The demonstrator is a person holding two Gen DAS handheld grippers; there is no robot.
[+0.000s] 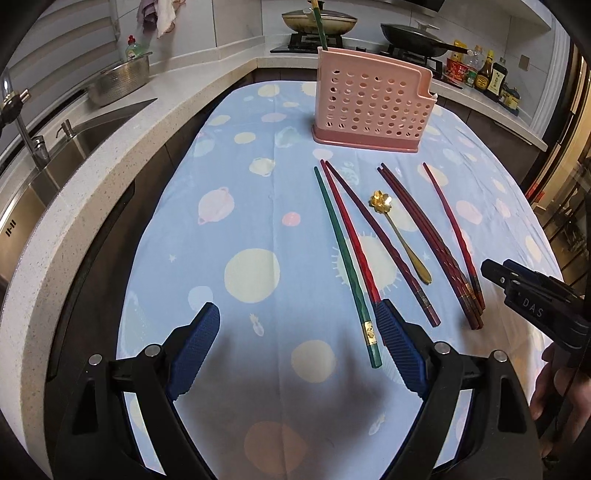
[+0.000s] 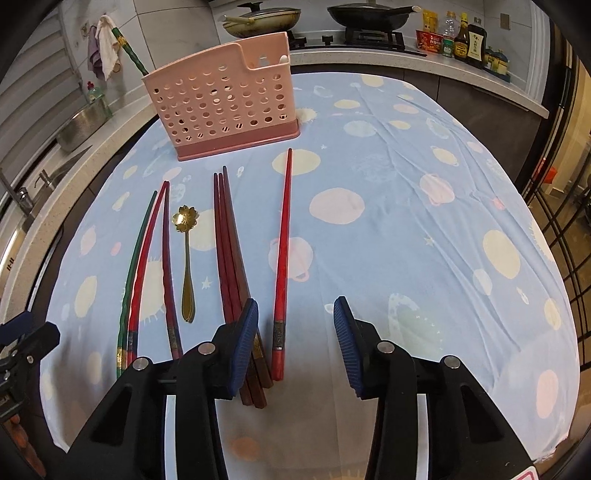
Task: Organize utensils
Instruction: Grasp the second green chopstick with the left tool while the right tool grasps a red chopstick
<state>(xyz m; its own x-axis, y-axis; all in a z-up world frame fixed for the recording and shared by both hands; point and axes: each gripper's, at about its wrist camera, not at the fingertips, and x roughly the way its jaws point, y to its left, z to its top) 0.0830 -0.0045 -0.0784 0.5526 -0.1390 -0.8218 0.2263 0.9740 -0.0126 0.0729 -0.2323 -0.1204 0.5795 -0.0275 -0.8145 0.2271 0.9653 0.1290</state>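
On the blue planet-print tablecloth [image 1: 251,229] stands a pink perforated utensil holder [image 1: 373,107] [image 2: 225,99] with one green chopstick [image 1: 319,26] [image 2: 129,51] upright in it. In front lie a green chopstick [image 1: 343,258] [image 2: 133,266], red chopsticks beside it [image 1: 351,236], a gold flower spoon [image 1: 400,236] [image 2: 187,258], a bundle of dark red chopsticks [image 1: 432,247] [image 2: 229,258] and a single red chopstick [image 1: 452,225] [image 2: 282,258]. My left gripper [image 1: 297,310] is open low over the cloth, the green chopstick just inside its right finger. My right gripper [image 2: 295,304] is open astride the single red chopstick, pads clear of it.
A stone counter [image 1: 122,155] with a sink [image 1: 85,133] and steel colander [image 1: 118,79] runs along the left. Behind the table is a stove with pans [image 1: 317,20] and sauce bottles [image 2: 465,40]. The cloth's right half [image 2: 424,221] holds nothing.
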